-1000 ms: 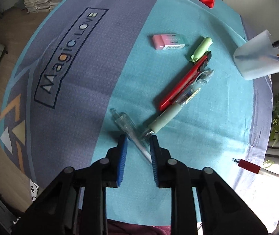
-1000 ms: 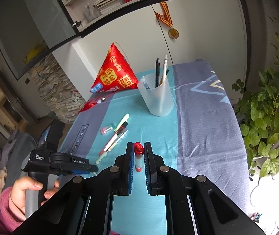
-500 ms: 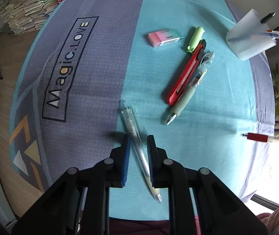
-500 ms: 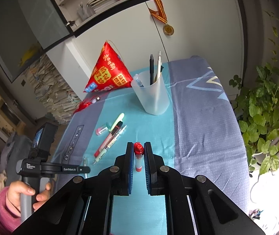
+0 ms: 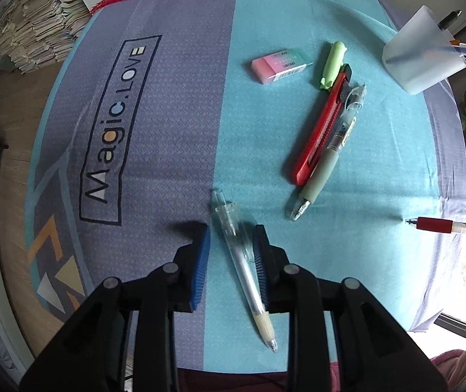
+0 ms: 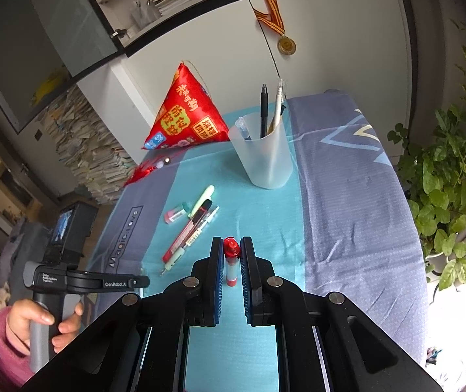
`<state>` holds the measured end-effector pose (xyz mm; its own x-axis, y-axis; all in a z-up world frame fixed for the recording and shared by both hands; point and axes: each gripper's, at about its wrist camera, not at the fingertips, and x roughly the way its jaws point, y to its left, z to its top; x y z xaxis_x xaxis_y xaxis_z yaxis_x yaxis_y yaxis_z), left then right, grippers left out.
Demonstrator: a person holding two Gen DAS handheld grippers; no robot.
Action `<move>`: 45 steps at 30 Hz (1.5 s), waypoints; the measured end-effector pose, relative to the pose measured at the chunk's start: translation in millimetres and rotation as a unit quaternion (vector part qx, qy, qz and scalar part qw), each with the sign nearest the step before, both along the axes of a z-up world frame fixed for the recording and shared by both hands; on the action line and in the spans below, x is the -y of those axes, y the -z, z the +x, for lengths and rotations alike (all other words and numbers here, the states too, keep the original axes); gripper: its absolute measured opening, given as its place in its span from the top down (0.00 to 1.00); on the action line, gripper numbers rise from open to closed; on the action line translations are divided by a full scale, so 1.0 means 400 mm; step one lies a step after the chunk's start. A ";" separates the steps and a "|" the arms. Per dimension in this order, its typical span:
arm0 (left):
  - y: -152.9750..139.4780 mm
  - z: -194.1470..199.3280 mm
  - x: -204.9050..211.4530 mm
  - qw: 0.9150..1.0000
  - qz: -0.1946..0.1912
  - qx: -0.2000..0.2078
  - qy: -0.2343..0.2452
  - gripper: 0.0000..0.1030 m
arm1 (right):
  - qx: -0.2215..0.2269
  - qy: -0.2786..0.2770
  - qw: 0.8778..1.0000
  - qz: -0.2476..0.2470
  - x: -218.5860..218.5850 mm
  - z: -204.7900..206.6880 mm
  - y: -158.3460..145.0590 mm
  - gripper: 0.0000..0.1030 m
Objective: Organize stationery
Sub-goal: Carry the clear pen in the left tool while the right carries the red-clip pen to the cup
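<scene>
A clear pen lies on the cloth between the fingers of my left gripper, which is open around it with a gap on the left side. My right gripper is shut on a red pen and holds it above the cloth; that pen also shows at the right edge of the left wrist view. A frosted pen cup with several pens stands at the back. A red utility knife, a grey-grip pen, a green highlighter and a pink-green eraser lie on the cloth.
The table is covered by a blue and grey cloth printed "Magic.LOVE". A red triangular pouch with a tassel sits at the back. A leafy plant stands to the right of the table. Paper stacks are on the floor.
My left gripper moved over the clear pen, closed near it, then opened wider; the pen now lies between its fingers. My right gripper keeps the red pen and has drifted slightly.
</scene>
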<state>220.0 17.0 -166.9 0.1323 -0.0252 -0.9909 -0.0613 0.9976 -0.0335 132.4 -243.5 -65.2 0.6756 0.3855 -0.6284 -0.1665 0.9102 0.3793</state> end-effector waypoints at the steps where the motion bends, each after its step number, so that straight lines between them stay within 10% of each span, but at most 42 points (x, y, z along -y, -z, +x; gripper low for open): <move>1: 0.000 0.003 0.002 1.000 0.000 0.004 0.003 0.76 | 0.000 0.001 1.000 -0.001 -0.001 0.000 -0.002 0.89; 25: -0.292 -0.125 0.067 0.978 -0.049 0.194 0.065 0.90 | 0.016 0.003 1.000 -0.014 -0.019 -0.010 -0.039 0.89; 45: -0.384 -0.076 0.160 0.958 -0.060 0.253 0.118 0.92 | 0.043 0.033 0.998 -0.018 0.011 -0.018 -0.091 0.89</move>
<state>189.6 -47.0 -13.4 0.5721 -0.2234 -0.7892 0.2208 0.9686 -0.1141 125.1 -247.8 -28.8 0.7509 0.3156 -0.5802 -0.1353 0.9333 0.3327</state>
